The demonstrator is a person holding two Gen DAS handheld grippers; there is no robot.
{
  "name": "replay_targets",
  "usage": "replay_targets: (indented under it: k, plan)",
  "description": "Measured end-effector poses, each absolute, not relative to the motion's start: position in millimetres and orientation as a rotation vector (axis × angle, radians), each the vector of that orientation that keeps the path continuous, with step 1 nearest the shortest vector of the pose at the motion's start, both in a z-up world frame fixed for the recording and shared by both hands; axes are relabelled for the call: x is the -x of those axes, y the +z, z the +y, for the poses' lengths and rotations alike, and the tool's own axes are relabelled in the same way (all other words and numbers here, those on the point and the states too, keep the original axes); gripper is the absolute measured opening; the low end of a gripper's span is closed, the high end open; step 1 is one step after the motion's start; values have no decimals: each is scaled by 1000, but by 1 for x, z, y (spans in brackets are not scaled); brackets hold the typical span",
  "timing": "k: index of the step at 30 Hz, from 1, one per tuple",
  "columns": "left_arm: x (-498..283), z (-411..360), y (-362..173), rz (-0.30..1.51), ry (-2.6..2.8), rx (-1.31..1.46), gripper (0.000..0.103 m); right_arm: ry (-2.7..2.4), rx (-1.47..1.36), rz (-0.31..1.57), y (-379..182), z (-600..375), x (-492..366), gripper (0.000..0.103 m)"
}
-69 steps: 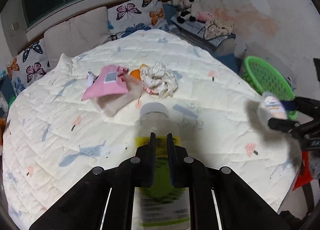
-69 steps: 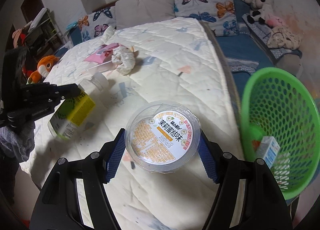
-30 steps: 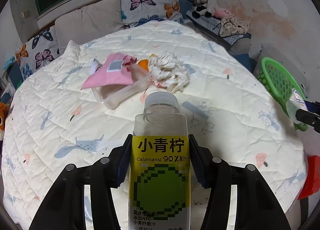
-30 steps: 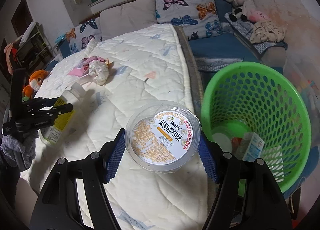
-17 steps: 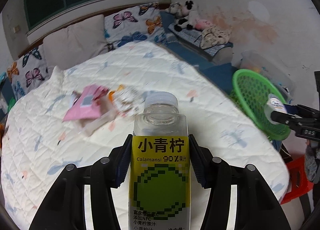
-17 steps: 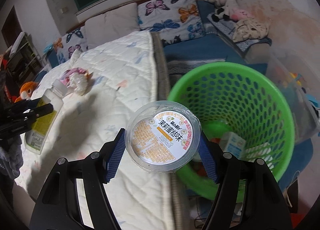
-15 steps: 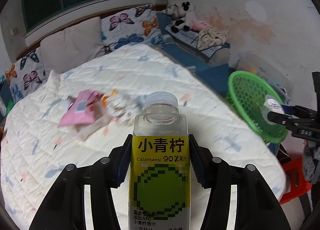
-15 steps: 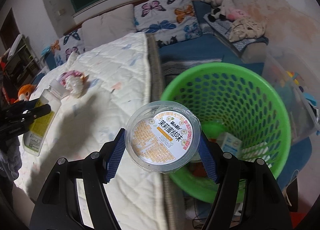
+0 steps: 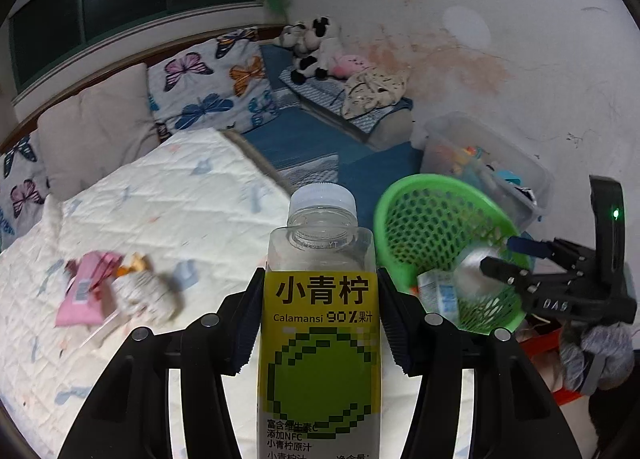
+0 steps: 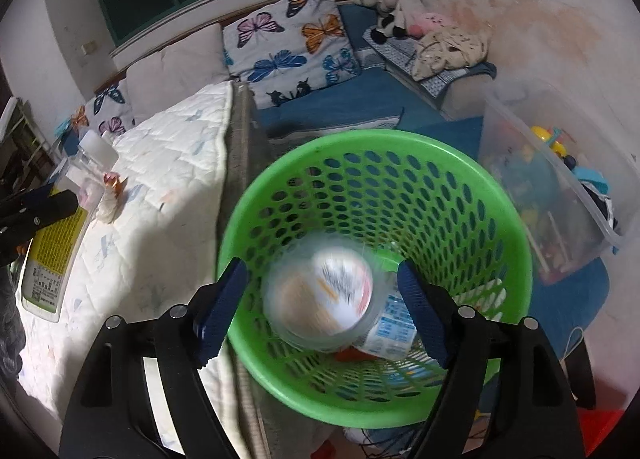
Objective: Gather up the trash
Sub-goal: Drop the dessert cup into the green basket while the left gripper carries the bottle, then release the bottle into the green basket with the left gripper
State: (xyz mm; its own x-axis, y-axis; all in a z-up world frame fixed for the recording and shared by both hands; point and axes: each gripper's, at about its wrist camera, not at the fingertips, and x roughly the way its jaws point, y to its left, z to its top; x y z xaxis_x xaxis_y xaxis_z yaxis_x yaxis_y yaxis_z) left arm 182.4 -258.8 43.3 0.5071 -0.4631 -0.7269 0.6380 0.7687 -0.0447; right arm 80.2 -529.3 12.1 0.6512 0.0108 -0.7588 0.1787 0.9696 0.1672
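Note:
My left gripper (image 9: 320, 311) is shut on a clear juice bottle (image 9: 320, 323) with a yellow-green label and a white cap, held upright above the bed edge. The bottle also shows in the right wrist view (image 10: 60, 227). My right gripper (image 10: 320, 295) is open above the green mesh basket (image 10: 400, 163). A round clear plastic cup (image 10: 320, 299) with an orange-and-white lid is blurred, loose between the fingers, inside the basket mouth. A small white carton (image 10: 394, 329) lies in the basket. The basket also shows in the left wrist view (image 9: 432, 219).
A pink packet (image 9: 86, 291) and crumpled paper (image 9: 146, 295) lie on the white quilted bed (image 9: 160, 199). A clear storage box (image 10: 560, 187) of toys stands right of the basket. Butterfly pillows (image 9: 204, 99) and plush toys (image 9: 312, 47) are at the back.
My right gripper moved over the basket and opened; the cup has left its fingers and drops into the basket. My left gripper swung right toward the basket with the bottle.

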Motion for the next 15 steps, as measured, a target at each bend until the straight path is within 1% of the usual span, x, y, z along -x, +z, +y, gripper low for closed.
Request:
replay_targets:
  k: [8,15]
  plan:
    - [-180,-318,43,789,-734,-256,52,-136,-241,835,14,-552,-63,78]
    - [-181,-357,31,822,-770,-255,52,-178,-274,795,16,-575,-41,79]
